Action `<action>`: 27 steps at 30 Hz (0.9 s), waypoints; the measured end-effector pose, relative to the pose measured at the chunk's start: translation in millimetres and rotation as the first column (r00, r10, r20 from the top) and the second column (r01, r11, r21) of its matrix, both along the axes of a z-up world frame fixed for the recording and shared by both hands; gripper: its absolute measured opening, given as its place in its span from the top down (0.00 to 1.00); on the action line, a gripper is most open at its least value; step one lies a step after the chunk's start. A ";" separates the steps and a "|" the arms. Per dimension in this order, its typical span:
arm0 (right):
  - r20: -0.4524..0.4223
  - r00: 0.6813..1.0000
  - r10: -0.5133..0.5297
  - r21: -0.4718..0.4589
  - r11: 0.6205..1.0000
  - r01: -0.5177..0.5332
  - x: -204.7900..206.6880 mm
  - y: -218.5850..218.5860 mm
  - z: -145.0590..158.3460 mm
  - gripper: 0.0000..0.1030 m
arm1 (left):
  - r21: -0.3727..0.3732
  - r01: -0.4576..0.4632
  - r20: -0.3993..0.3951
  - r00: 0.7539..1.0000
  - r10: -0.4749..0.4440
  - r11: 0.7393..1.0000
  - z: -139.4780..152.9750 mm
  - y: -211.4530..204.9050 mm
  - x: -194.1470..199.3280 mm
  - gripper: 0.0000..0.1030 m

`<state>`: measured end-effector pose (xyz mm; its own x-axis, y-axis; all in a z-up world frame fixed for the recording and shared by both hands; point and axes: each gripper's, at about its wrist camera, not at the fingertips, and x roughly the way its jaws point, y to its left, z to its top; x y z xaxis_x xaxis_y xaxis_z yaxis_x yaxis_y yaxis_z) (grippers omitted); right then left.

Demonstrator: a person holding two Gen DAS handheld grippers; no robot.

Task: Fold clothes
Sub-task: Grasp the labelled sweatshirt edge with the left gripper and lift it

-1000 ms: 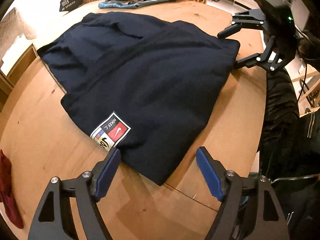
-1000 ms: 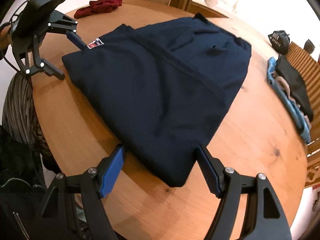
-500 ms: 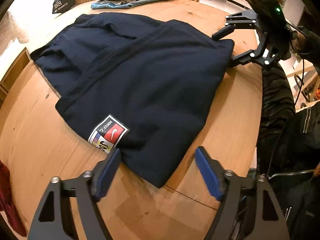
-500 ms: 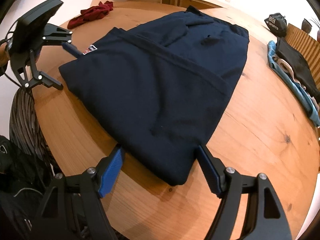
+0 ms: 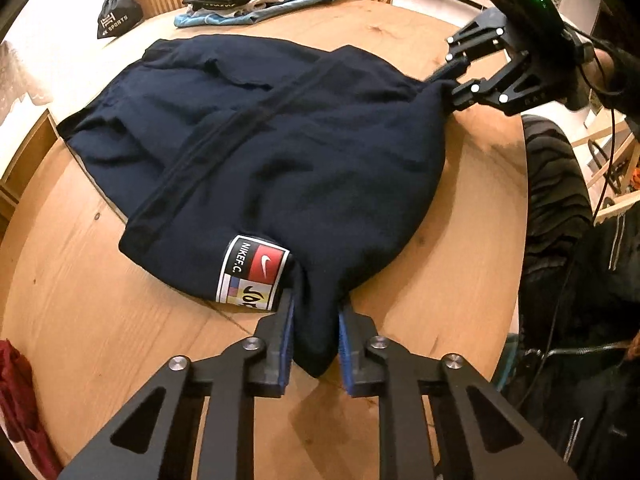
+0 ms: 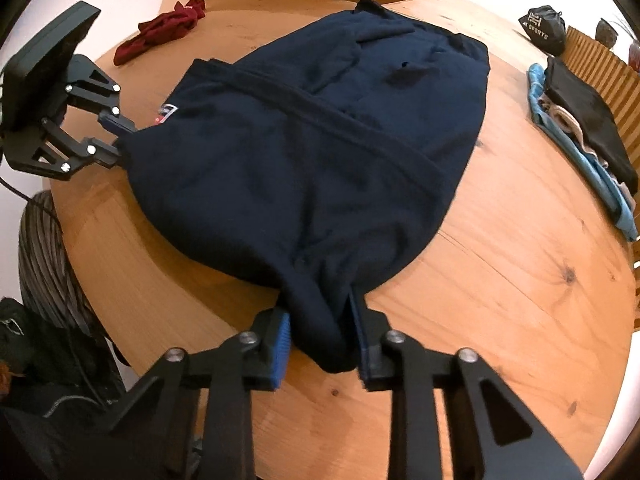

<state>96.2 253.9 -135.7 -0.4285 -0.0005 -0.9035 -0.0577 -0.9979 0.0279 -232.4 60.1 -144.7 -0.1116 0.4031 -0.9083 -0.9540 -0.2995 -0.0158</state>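
Observation:
A dark navy garment (image 5: 280, 140) with a Nike F.C. label (image 5: 252, 276) lies partly folded on the round wooden table (image 5: 100, 320). My left gripper (image 5: 316, 320) is shut on its near corner beside the label. My right gripper (image 6: 320, 332) is shut on the other near corner of the same garment (image 6: 320, 152). Each gripper shows in the other's view: the right one (image 5: 444, 88) at the far right edge of the cloth, the left one (image 6: 120, 140) at the cloth's left edge.
A stack of folded clothes (image 5: 248, 4) and a black sports bag (image 5: 118, 18) sit at the table's far side by a wooden slat rail. A red cloth (image 6: 160, 36) lies near the table (image 6: 520, 280) edge. The person's dark clothing is by the near edge.
Both grippers moved forward onto the garment's near corners and closed on them. The cloth bunched up between the jaws.

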 end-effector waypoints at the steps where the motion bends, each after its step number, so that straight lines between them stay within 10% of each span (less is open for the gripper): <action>1: -0.003 1.000 -0.006 -0.012 1.000 0.006 -0.2 1.5 0.8 0.80 | 0.013 -0.010 0.017 1.000 0.010 1.000 0.4 -1.7 -2.6 0.85; 14: -0.254 0.959 -0.123 -0.072 0.992 0.108 -24.0 49.6 85.7 0.85 | 0.342 -0.164 0.049 0.986 0.156 0.925 80.4 -23.9 -47.1 0.86; 27: -0.329 0.924 -0.195 -0.012 0.979 0.203 -215.0 181.9 155.7 0.85 | 0.376 -0.281 -0.037 0.948 0.317 0.883 120.3 43.8 -281.2 0.86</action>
<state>-118.8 435.8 20.0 -0.6892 0.1336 -0.7122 -0.2465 -0.9675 0.0571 -513.6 103.9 -24.4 -0.3568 0.6350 -0.6852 -0.8224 -0.5614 -0.0919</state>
